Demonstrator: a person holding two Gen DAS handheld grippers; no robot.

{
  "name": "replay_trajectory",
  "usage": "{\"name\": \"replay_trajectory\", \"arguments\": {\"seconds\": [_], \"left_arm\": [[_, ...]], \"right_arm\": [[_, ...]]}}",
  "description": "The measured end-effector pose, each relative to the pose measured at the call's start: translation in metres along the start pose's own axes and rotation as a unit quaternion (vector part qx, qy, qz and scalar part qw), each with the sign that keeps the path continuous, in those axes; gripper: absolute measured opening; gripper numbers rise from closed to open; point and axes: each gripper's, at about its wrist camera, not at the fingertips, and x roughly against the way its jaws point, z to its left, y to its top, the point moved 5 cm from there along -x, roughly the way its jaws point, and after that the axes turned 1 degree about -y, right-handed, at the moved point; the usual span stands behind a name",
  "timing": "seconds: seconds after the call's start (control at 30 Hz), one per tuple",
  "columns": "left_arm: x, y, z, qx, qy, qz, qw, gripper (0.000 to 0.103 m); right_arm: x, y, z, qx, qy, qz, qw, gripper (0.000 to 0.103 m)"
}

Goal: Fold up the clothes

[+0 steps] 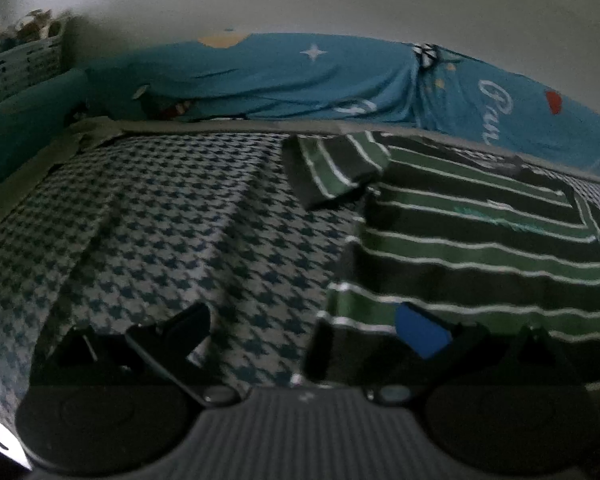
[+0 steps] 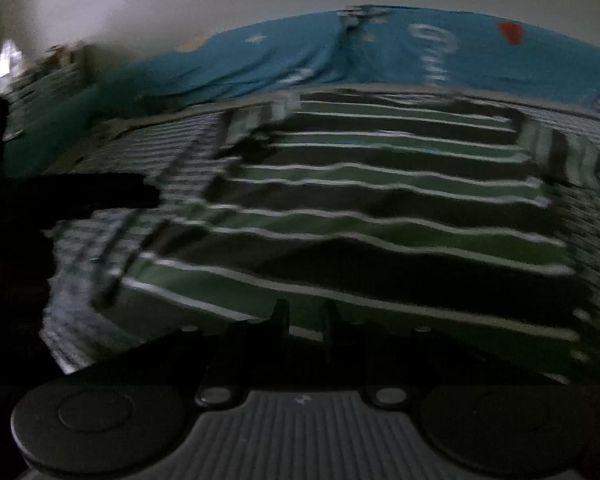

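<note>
Striped shirt (image 2: 379,216) lies flat on the bed (image 1: 160,220); left fingers (image 1: 196,320) spread wide at its hem, right fingers (image 2: 280,316) narrow, empty.

One green striped shirt (image 1: 479,236) lies at centre right of the frame, with two short sleeves. One houndstooth bedcover (image 1: 160,220) fills the left, one blue printed sheet (image 1: 300,76) runs across the top, and one white basket (image 1: 16,68) sits upper left.

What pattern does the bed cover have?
Blue-and-white houndstooth bed cover, best in the left wrist view.
</note>
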Motion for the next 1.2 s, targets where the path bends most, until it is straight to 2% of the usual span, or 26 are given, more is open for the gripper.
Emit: {"name": "replay_trajectory", "arguments": {"seconds": [0.2, 0.33, 0.6, 0.73, 0.83, 1.03, 1.1, 1.17, 1.2], "left_arm": [[-0.005, -0.007, -0.019, -0.025, -0.010, 0.007, 0.9996, 0.103], [-0.008, -0.010, -0.029, -0.039, -0.017, 0.009, 0.9990, 0.103], [-0.013, -0.014, -0.043, -0.054, -0.025, 0.014, 0.9981, 0.103], [-0.017, -0.016, -0.047, -0.059, -0.025, 0.016, 0.9978, 0.103], [-0.018, -0.017, -0.047, -0.059, -0.025, 0.018, 0.9978, 0.103], [-0.021, -0.018, -0.046, -0.060, -0.022, 0.023, 0.9977, 0.103], [-0.023, -0.018, -0.046, -0.061, -0.020, 0.026, 0.9976, 0.103], [-0.024, -0.019, -0.046, -0.062, -0.017, 0.029, 0.9975, 0.103], [-0.025, -0.020, -0.045, -0.063, -0.016, 0.031, 0.9974, 0.103]], "right_arm": [[0.027, -0.009, -0.055, -0.061, -0.071, -0.007, 0.996, 0.020], [0.043, -0.017, -0.083, -0.086, -0.113, -0.008, 0.990, 0.024], [0.053, -0.030, -0.110, -0.118, -0.141, 0.003, 0.983, 0.026], [0.050, -0.035, -0.119, -0.144, -0.153, 0.011, 0.978, 0.035], [0.047, -0.038, -0.123, -0.154, -0.159, 0.021, 0.975, 0.037], [0.038, -0.047, -0.123, -0.171, -0.150, 0.040, 0.973, 0.039], [0.038, -0.047, -0.123, -0.175, -0.144, 0.039, 0.973, 0.035], [0.038, -0.047, -0.121, -0.171, -0.139, 0.039, 0.975, 0.017], [0.039, -0.047, -0.120, -0.164, -0.142, 0.039, 0.975, 0.013]]}}
